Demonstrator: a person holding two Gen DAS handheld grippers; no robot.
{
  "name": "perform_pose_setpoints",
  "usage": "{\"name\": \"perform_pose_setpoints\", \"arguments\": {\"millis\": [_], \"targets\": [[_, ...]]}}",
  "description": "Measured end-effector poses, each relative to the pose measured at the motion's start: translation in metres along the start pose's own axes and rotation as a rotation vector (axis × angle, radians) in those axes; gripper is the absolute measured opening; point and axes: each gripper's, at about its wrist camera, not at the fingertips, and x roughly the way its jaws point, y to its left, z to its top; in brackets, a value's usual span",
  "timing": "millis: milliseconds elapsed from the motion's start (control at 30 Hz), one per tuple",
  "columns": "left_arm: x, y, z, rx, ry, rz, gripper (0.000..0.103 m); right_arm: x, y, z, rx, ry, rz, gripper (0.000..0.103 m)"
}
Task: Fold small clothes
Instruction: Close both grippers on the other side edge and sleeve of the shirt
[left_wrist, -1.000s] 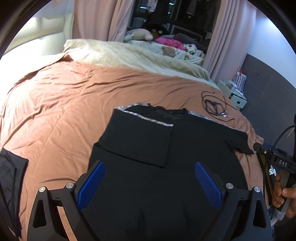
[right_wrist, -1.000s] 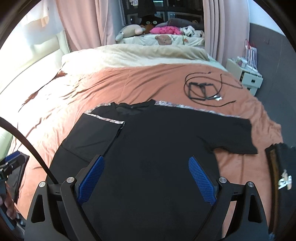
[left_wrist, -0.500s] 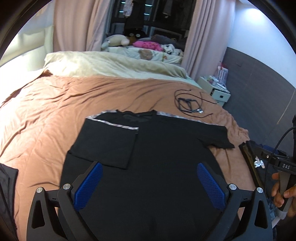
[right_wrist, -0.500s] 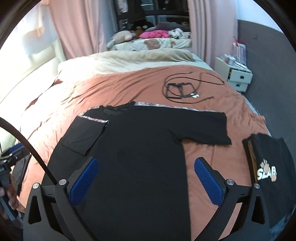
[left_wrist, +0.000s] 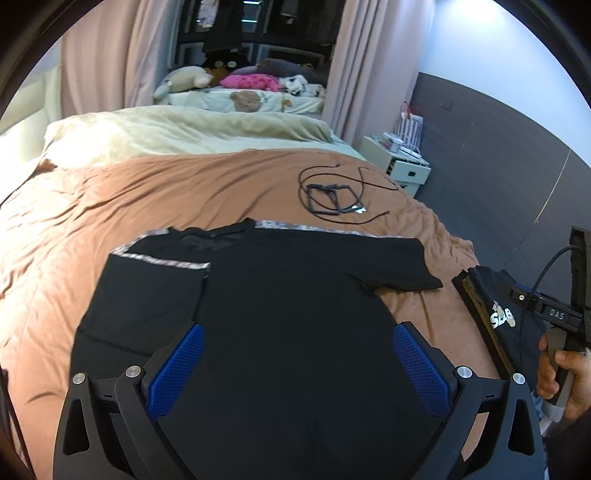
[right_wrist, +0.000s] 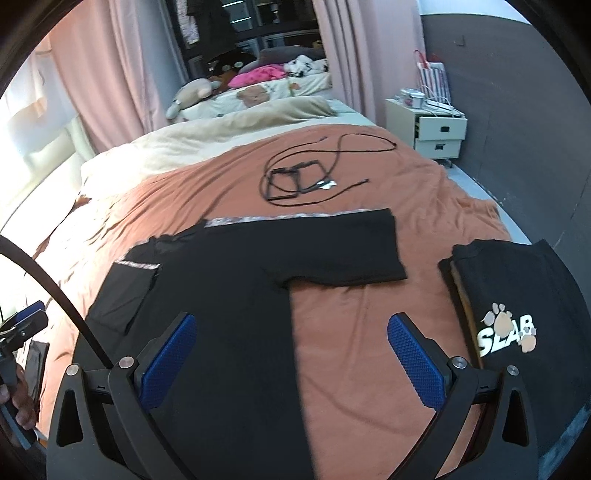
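A: Which lettering can be read?

B: "SLAB", in white capitals with tan paw prints around it, is printed on the folded black garment (right_wrist: 517, 295) at about four o'clock in the right wrist view.

A: Anything else?

B: "DAS" is read on the black bar of the right gripper (left_wrist: 554, 315), at three o'clock in the left wrist view.

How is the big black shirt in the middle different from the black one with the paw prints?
The black shirt lies spread out, one sleeve folded in, the other sticking out; the paw-print shirt is already folded into a neat block. The spread shirt looks plain; the folded one shows white letters and paws. Both are black and lie on the brown bedspread.
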Motion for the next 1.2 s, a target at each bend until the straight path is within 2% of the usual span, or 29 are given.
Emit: {"name": "perform_pose_setpoints", "arguments": {"millis": [133,233,533,767,1033,1200], "targets": [[0.028,-0.011,0.013,0.015,0.019,-0.016,0.098,0.028,-0.021,0.010,0.030,0.033,-0.007,0.079],[0.050,-0.017,0.022,0.022,0.031,-0.033,0.090,0.049,-0.038,0.023,0.063,0.054,-0.003,0.072],[0.129,-0.025,0.040,0.029,0.100,-0.075,0.063,0.120,-0.079,0.050,0.123,0.094,-0.016,0.056],[0.186,-0.024,0.048,0.041,0.146,-0.085,0.048,0.183,-0.102,0.070,0.145,0.127,-0.042,0.046],[0.244,-0.027,0.050,0.054,0.181,-0.107,0.036,0.244,-0.114,0.078,0.144,0.169,-0.104,0.034],[0.276,-0.033,0.049,0.065,0.205,-0.123,0.029,0.273,-0.125,0.078,0.160,0.182,-0.138,0.032]]}}
